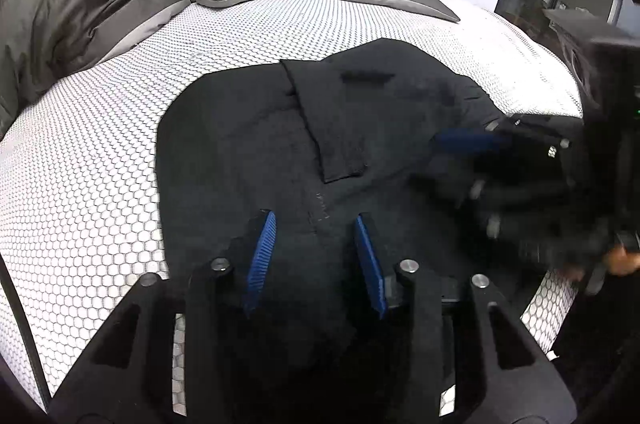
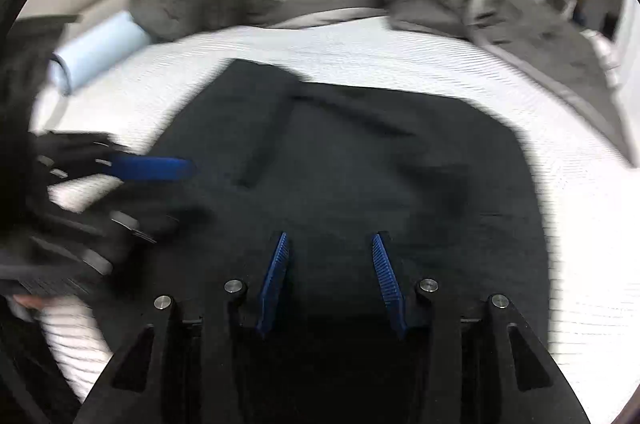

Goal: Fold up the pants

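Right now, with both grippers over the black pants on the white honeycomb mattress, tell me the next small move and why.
Probably lower both grippers to the near edge and pinch it. The black pants lie partly folded on the white honeycomb mattress, and the left gripper and right gripper both show a gap between the blue pads, with cloth below, none clamped.

Left hand-held gripper (image 1: 314,220), right hand-held gripper (image 2: 328,238): jaws parted, angled down.

Readable text: none in either view.
Black fabric pants (image 1: 256,144): no label or print legible.
Pale blue cylindrical roll (image 2: 98,52): blurred, no wording readable.
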`<action>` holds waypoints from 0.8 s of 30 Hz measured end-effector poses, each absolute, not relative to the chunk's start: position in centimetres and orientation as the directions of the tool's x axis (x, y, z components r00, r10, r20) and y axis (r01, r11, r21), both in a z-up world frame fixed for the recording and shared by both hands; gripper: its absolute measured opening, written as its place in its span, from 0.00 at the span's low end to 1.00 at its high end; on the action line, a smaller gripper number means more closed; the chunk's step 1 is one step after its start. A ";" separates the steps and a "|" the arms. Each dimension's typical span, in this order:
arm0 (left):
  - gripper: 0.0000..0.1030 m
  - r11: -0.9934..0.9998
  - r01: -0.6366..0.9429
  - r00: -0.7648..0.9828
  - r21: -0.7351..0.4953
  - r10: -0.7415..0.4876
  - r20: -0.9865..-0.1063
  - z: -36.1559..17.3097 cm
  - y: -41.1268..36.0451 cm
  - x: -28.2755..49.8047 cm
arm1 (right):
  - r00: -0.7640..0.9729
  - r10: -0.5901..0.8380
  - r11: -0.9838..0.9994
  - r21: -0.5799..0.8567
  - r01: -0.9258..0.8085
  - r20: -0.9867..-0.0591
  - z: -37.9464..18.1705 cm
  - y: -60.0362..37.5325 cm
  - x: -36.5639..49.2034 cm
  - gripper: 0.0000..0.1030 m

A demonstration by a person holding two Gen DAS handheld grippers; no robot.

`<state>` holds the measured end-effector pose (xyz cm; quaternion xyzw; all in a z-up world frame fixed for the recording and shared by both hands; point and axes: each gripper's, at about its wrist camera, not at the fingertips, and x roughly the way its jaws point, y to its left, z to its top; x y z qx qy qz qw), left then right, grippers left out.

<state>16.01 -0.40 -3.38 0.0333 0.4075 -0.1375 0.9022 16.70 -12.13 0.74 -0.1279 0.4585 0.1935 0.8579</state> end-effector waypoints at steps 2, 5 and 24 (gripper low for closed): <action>0.41 0.966 0.257 0.636 -0.032 -0.194 -0.747 -3.5 0.6 15.7 | 0.515 0.188 0.910 -0.049 -0.412 -0.837 1.3 -14.2 16.8 0.37; 0.46 0.973 0.231 0.638 -0.017 -0.165 -0.752 -3.9 0.8 15.7 | 0.511 0.187 0.897 -0.066 -0.438 -0.839 1.5 -14.3 16.2 0.37; 0.47 0.981 0.191 0.616 0.021 -0.103 -0.781 -3.0 1.4 21.8 | 0.430 0.136 0.885 -0.086 -0.457 -0.893 0.7 -13.7 19.8 0.38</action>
